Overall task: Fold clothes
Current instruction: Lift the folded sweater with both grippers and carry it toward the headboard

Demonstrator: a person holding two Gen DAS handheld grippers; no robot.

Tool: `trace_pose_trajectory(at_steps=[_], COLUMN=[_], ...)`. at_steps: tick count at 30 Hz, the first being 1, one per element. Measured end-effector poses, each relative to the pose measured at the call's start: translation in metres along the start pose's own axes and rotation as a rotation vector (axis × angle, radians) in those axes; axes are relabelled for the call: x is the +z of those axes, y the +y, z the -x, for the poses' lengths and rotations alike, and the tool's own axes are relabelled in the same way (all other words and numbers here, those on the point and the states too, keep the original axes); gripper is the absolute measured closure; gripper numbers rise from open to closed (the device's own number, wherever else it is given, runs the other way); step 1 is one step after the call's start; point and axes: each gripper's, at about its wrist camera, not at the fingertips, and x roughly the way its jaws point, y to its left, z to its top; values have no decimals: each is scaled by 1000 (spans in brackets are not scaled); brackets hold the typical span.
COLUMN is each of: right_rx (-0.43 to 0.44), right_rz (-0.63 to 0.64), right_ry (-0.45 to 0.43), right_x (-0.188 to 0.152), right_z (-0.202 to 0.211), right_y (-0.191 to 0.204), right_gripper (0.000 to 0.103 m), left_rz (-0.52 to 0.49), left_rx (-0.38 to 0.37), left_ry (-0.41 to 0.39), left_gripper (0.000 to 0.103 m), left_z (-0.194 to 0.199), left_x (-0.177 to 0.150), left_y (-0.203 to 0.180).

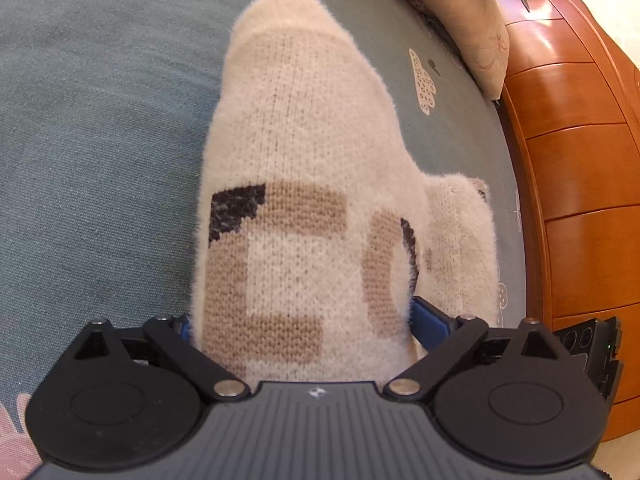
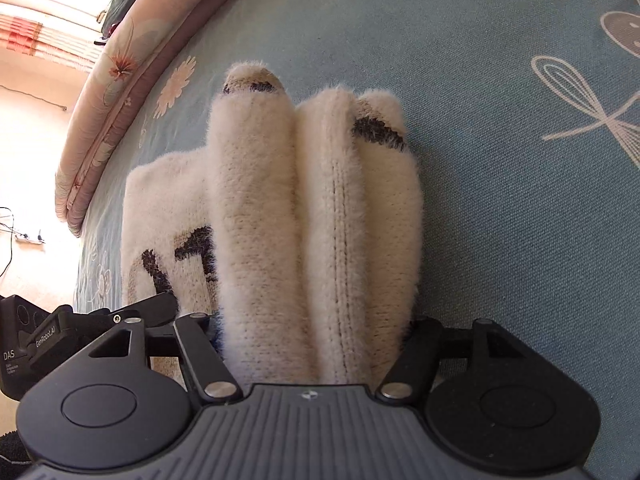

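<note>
So the blue-grey bed (image 1: 100, 128) carries the fuzzy cream sweater (image 1: 296, 184), bundled lengthwise near the wooden headboard (image 1: 572, 168), probably gathered so both ends can be lifted for another fold. The left tongs (image 1: 304, 320) stand spread wide around one end, and the right tongs (image 2: 316, 324) pinch the thick folded layers at the sweater's other end.

Cream sweater (image 1: 304, 168) btwn wide jaws, grey-blue bedsheet (image 1: 100, 128), wood headboard (image 1: 576, 168) rt
</note>
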Motion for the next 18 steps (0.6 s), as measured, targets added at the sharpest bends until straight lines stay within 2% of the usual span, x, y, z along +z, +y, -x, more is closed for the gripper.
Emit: trace_pose_trajectory(at_steps=[5, 12, 18], right_rx=[-41, -113, -157], right_rz=[77, 183, 162], right_ry=[-4, 19, -3], right_x=[-15, -53, -81], right_z=[20, 50, 87], right_y=[12, 29, 16], right_gripper=[36, 36, 36], left_rz=[-83, -161, -202], left_rx=[9, 26, 16], left_ry=[39, 104, 150], left_gripper=[9, 9, 9], left_z=[9, 19, 11], left_x=[-18, -59, -89], left_y=[-19, -41, -68])
